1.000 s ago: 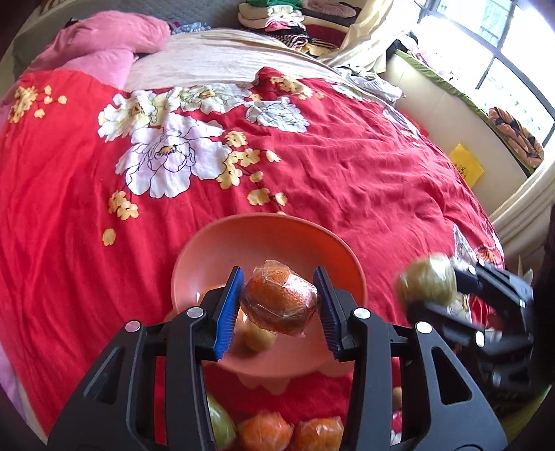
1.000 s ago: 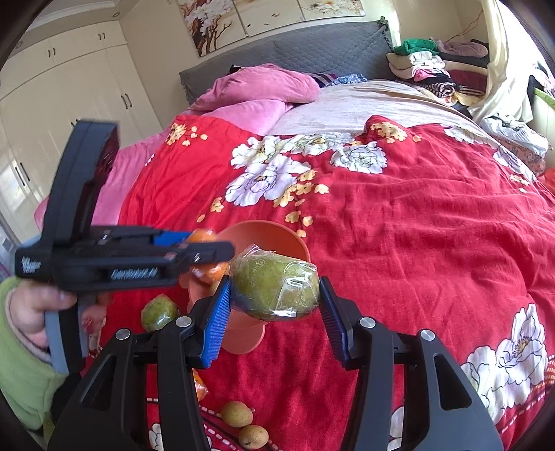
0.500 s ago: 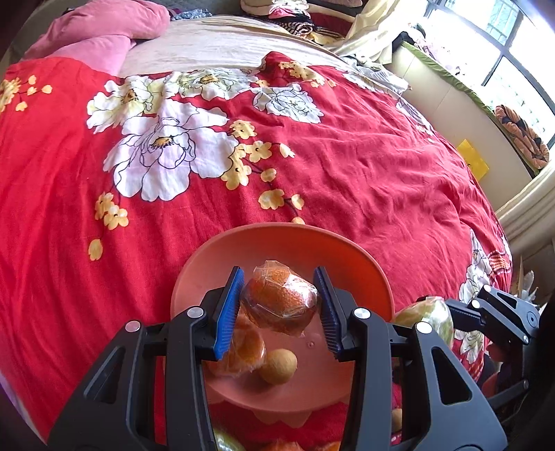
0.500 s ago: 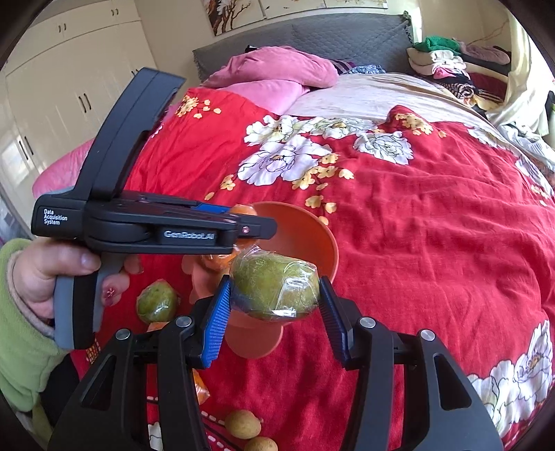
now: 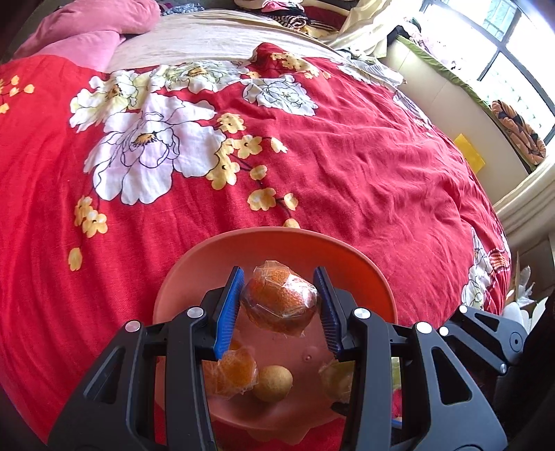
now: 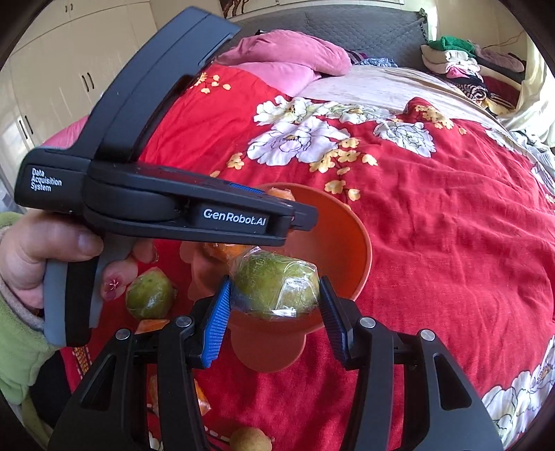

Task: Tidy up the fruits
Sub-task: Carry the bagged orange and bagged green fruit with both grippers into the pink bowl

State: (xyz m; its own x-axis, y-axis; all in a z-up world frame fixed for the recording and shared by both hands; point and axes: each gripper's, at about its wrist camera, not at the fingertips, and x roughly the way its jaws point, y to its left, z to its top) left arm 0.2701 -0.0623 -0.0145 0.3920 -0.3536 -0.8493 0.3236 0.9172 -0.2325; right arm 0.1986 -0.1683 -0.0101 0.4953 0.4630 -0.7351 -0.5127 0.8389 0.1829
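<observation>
The left hand-held gripper (image 5: 279, 308) clamps a plastic-wrapped orange (image 5: 280, 302) between its blue pads, held over the orange bowl (image 5: 277, 243). The right hand-held gripper (image 6: 274, 307) grips a wrapped green fruit (image 6: 275, 286) at the bowl's near rim. Beyond lies the red floral bedspread (image 5: 347, 166).

A wide bed (image 5: 347, 166) under a red flowered cover fills the room, with pink pillows (image 6: 295, 55) against a grey padded headboard (image 6: 347, 27). Cream wardrobe doors (image 6: 69, 52) line one wall. Bright daylight enters a window (image 5: 513, 45) on the opposite side, beside piled clothes (image 6: 464, 66).
</observation>
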